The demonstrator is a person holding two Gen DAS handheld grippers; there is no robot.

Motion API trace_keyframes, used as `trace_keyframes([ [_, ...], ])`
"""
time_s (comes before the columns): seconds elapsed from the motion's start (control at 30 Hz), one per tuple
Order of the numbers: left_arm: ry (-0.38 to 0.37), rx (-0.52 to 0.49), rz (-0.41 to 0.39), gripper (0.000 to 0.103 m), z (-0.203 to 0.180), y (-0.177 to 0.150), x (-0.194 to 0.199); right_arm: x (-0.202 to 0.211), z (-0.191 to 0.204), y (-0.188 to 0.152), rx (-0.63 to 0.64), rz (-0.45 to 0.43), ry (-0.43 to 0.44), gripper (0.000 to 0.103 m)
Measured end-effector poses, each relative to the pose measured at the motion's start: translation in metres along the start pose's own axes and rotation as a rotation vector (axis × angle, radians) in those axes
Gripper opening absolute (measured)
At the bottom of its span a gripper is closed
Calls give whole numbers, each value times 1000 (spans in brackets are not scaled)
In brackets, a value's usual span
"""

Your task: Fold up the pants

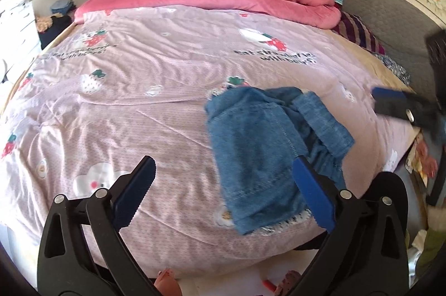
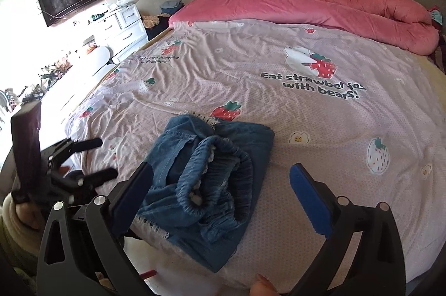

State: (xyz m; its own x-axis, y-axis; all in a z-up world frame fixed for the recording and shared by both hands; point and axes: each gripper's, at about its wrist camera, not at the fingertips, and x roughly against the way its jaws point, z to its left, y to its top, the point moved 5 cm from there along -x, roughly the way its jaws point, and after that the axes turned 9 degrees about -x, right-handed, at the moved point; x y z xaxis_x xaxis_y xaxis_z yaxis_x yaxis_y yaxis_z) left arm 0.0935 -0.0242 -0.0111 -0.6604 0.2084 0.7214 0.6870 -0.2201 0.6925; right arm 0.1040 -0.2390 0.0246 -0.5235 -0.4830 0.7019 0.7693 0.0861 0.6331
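Two grippers hang wide open, holding nothing. Just past the left gripper (image 1: 230, 184), a bit to its right, lie the blue pants (image 1: 267, 148), bunched on the pink bedspread (image 1: 156, 78). The right gripper (image 2: 223, 188) hangs right over them.

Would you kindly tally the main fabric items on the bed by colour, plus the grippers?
Blue: 1, the denim pants
Pink: 1, the rolled quilt
Lilac: 1, the strawberry-print cover
Black grippers: 2, left gripper and right gripper, both open
Total: 5
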Motion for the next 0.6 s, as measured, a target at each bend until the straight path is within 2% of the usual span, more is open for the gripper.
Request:
trace_keyframes([
  [0.1, 5, 15, 17, 93, 9, 3, -5, 1, 9, -12, 29, 0, 5, 98],
  [0.27, -13, 30, 57, 93, 18, 9, -22, -4, 34, -32, 161, 12, 18, 97],
  [0.47, -40, 23, 109, 93, 14, 17, -47, -20, 46, -31, 220, 39, 32, 95],
  [0.53, -49, 18, 120, 93, 10, 19, -53, -30, 49, -29, 246, 63, 34, 81],
  [0.6, -55, 16, 130, 93, 7, 21, -62, -38, 49, -31, 259, 94, 36, 63],
])
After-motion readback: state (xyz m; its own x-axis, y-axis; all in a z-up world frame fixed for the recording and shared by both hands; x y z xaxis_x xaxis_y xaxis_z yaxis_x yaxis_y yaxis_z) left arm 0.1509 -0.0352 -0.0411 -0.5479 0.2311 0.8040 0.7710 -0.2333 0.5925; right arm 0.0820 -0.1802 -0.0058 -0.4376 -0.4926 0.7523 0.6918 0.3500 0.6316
